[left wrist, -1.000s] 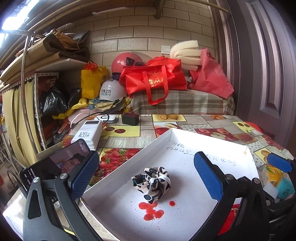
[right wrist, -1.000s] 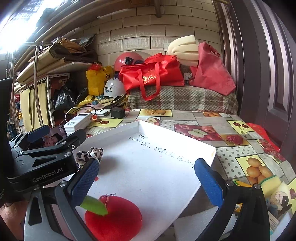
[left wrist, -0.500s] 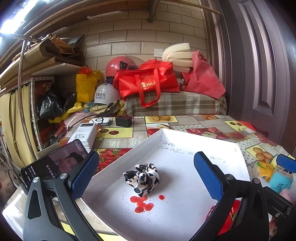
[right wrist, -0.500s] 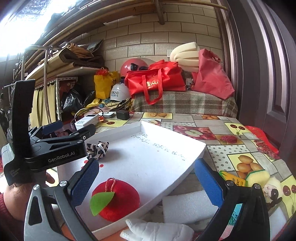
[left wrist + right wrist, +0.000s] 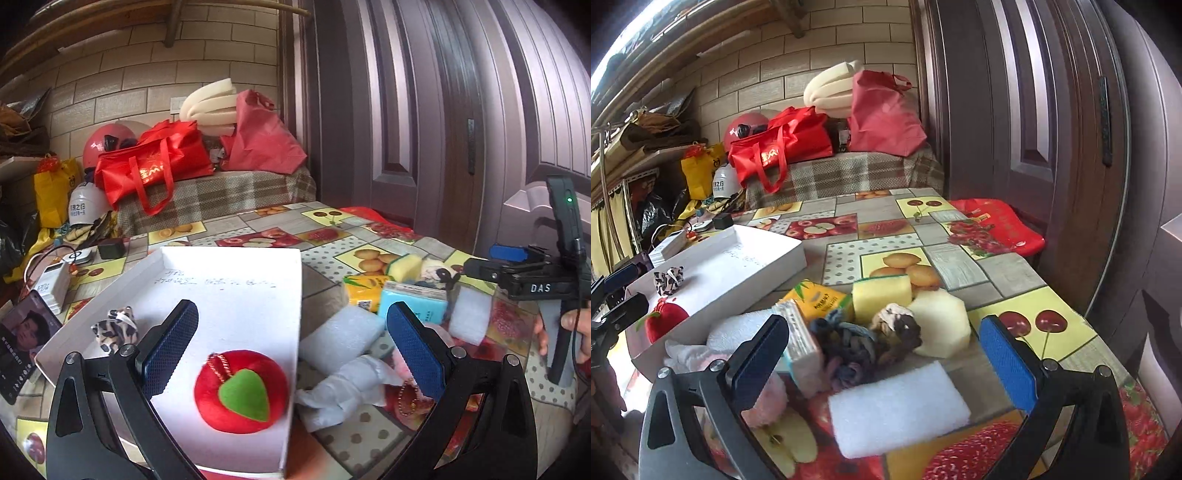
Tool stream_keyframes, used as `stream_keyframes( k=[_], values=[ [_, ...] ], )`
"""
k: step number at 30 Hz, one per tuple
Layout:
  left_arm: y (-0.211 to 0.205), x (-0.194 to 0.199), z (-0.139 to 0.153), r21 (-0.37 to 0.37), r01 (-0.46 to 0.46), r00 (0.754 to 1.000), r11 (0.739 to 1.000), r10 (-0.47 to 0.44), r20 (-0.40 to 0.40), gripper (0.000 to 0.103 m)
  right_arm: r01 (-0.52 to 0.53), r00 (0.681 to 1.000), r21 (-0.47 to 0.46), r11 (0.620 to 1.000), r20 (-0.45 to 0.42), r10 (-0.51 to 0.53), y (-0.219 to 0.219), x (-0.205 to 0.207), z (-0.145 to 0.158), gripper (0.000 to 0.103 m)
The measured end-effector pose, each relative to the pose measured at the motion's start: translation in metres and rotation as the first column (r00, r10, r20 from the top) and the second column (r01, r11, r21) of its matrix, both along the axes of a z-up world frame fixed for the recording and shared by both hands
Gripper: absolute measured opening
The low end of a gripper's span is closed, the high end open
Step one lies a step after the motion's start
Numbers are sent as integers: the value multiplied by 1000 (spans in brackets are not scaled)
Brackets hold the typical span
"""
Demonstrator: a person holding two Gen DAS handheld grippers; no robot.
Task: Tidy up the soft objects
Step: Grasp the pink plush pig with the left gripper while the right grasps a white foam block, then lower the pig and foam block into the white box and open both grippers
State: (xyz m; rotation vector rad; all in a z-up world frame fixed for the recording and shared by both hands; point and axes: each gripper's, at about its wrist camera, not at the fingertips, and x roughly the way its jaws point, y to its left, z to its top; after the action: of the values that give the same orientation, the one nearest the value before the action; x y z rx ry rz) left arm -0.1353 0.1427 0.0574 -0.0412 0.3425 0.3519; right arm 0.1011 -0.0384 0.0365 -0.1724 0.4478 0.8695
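A white tray holds a red plush apple with a green leaf and a leopard-print scrunchie. My left gripper is open and empty, above the tray's right edge. My right gripper is open and empty over a pile of soft things: a white foam block, a blue-grey scrunchie, a yellow sponge, a tissue pack and a pale foam piece. The tray with the apple lies to the left. A crumpled white piece lies right of the tray.
The table has a fruit-print cloth. A phone, a power bank and a charger lie left of the tray. Red bags and helmets sit on a plaid-covered surface behind. A dark door stands at the right.
Both grippers have swung to the right. The left view now centres on the plush apple and the pile beside the tray. The right view has left the tray for the pile.
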Motion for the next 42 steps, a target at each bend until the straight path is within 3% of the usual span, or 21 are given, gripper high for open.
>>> stream_keyframes(
  k=[3,10,20,22,24,25,29,33,38,40,42],
  values=[
    [-28,19,-1,12,106,993,994,-105,-57,103,-74,995,-47,996,-77,70,-13,15,-5,103],
    [-55,66,-15,5,197,950,980,-190,-249,103,-190,975,-178,966,-147,165,-3,14,-20,103],
    [-61,89,-30,-46,243,905,969,-244,-348,102,-239,966,-383,892,-188,178,29,8,-45,103],
    [-63,94,-33,-33,231,897,972,-226,-379,95,-235,968,-416,878,-187,170,33,7,-49,103],
    [-65,95,-35,-27,233,892,972,-225,-391,60,-239,968,-415,878,-173,182,31,4,-48,98],
    [-65,94,-35,-23,235,893,972,-225,-390,55,-249,966,-408,878,-167,197,30,2,-47,90],
    [-69,86,-29,3,254,907,967,-238,-347,54,-266,964,-392,881,-121,237,27,-11,-40,89],
    [-70,68,-17,48,250,941,967,-231,-247,53,-197,977,-306,931,22,213,9,-24,-20,89],
    [-60,33,0,50,230,972,972,-227,-53,54,-69,984,-51,996,163,77,-30,-30,7,90],
    [-52,20,5,32,209,977,977,-210,26,54,-2,984,48,999,176,-7,-40,-29,12,90],
    [-43,13,8,10,163,985,987,-164,54,54,43,986,107,993,156,-60,-43,-26,15,90]
  ],
)
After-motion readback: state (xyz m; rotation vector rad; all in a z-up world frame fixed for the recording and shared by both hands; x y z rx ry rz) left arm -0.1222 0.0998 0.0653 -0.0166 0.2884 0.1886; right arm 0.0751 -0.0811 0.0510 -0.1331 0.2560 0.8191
